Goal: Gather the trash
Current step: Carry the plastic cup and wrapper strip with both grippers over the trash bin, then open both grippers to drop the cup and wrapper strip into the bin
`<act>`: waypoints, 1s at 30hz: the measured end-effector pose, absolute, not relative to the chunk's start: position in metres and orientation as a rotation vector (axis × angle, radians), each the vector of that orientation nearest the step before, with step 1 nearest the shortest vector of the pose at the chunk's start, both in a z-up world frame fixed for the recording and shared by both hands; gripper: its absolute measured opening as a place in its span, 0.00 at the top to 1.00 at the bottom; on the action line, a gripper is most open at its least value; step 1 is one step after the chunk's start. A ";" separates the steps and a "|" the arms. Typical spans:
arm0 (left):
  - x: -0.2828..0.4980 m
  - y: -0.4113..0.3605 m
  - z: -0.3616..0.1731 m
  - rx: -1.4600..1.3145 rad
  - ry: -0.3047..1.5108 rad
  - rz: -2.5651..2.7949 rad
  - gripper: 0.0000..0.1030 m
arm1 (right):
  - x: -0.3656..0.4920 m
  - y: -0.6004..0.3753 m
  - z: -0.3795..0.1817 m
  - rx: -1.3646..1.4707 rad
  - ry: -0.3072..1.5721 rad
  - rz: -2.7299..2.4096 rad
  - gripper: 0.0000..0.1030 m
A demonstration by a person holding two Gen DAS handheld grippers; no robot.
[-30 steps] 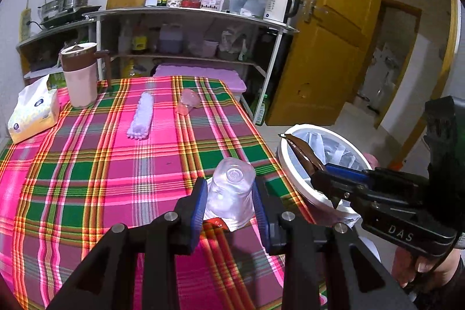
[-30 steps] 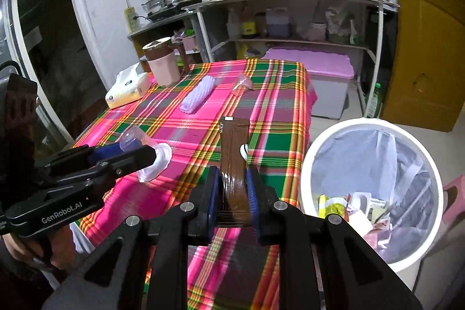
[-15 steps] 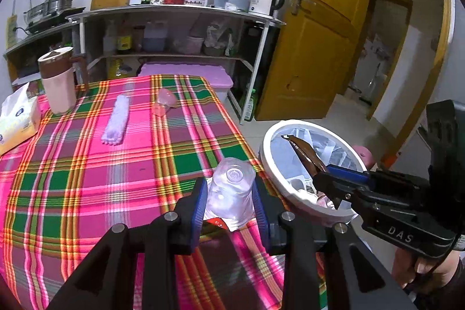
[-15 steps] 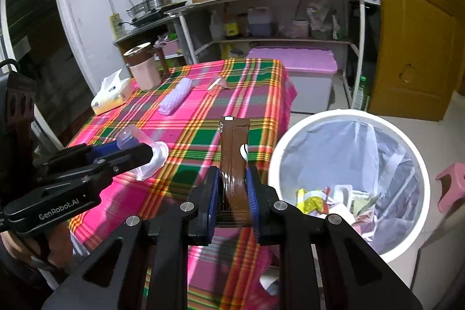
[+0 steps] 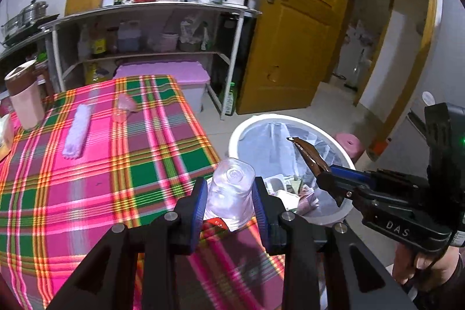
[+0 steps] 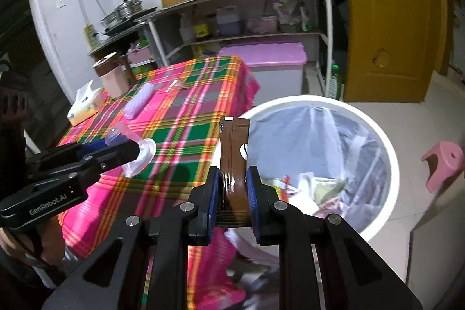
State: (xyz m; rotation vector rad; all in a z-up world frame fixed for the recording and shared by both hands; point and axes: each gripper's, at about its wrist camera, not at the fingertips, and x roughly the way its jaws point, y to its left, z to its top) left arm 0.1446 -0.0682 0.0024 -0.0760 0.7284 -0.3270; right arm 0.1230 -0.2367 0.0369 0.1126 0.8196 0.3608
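My left gripper (image 5: pixel 230 193) is shut on a clear plastic cup (image 5: pixel 231 195), held over the table's right edge; it also shows in the right wrist view (image 6: pixel 136 154). My right gripper (image 6: pixel 232 188) is shut on a brown snack wrapper (image 6: pixel 232 147), held at the rim of the white trash bin (image 6: pixel 386 147). The bin, lined with a clear bag and holding several pieces of trash, also shows in the left wrist view (image 5: pixel 250 124), with the wrapper (image 5: pixel 308 153) above it.
The table has a pink and green plaid cloth (image 5: pixel 87 164). On it lie a clear cup on its side (image 5: pixel 125 106), a lilac roll (image 5: pixel 77 132), a pink jug (image 5: pixel 24 95) and a tissue pack (image 6: pixel 84 106). A pink stool (image 6: pixel 444 164) stands beyond the bin.
Both grippers have swung right toward the bin with their loads. The bin has grown larger and closer in both views; the wrapper is now over its rim.
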 end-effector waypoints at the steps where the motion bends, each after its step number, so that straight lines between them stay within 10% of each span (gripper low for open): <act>1: 0.146 -0.071 0.002 -0.073 0.729 -0.333 0.69 | 0.124 -0.243 0.036 0.118 0.822 0.347 0.80; 30: 0.203 -0.151 -0.029 -0.019 0.803 -0.484 0.69 | 0.151 -0.300 0.002 0.160 0.910 0.205 0.80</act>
